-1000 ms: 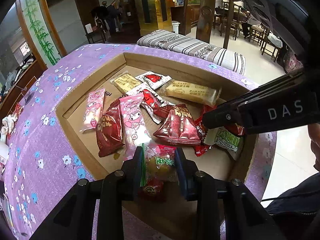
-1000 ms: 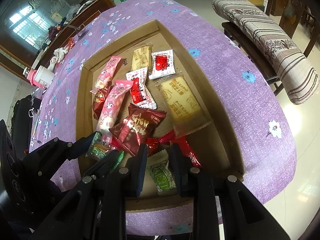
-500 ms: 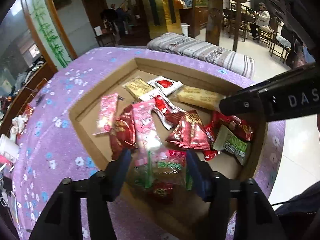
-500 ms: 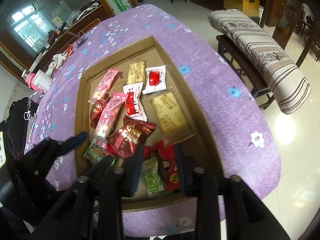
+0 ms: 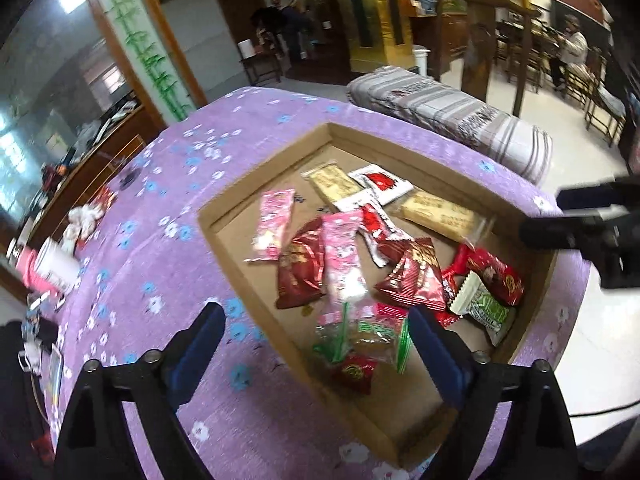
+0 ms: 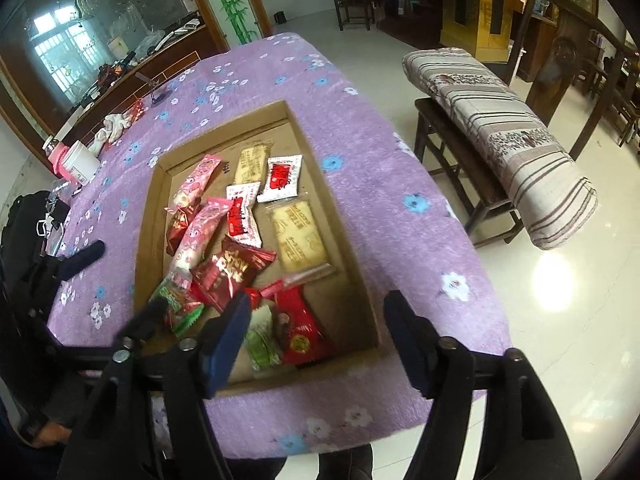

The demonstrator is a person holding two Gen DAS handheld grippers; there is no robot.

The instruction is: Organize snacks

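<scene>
Looking down into the cardboard tray (image 6: 352, 256) on the purple flowered cloth (image 6: 380, 184), I count roughly a dozen snack packets (some overlap, so the count is loose). Two pink packets (image 6: 198, 182) lie with their long axes along the tray's length, as do two pale biscuit packs (image 6: 298, 236). There are also two white sachets with red print (image 6: 280, 178) and two dark red foil bags (image 6: 230, 270). At the tray's near end lie a red packet (image 6: 302, 330), a green-and-white packet (image 6: 260, 340) and a clear green-edged packet (image 5: 360, 336).

My left gripper (image 5: 316, 340) hangs over the tray's near corner, jaws opening, the clear packet lying loose below them. My right gripper (image 6: 318, 328) is opening too, pads touching nothing, the red and green packets below.

Beyond the tray's left rim sits a white-and-pink bottle (image 6: 76, 164); off its right side stands a bench with a striped cushion (image 6: 508, 136).
</scene>
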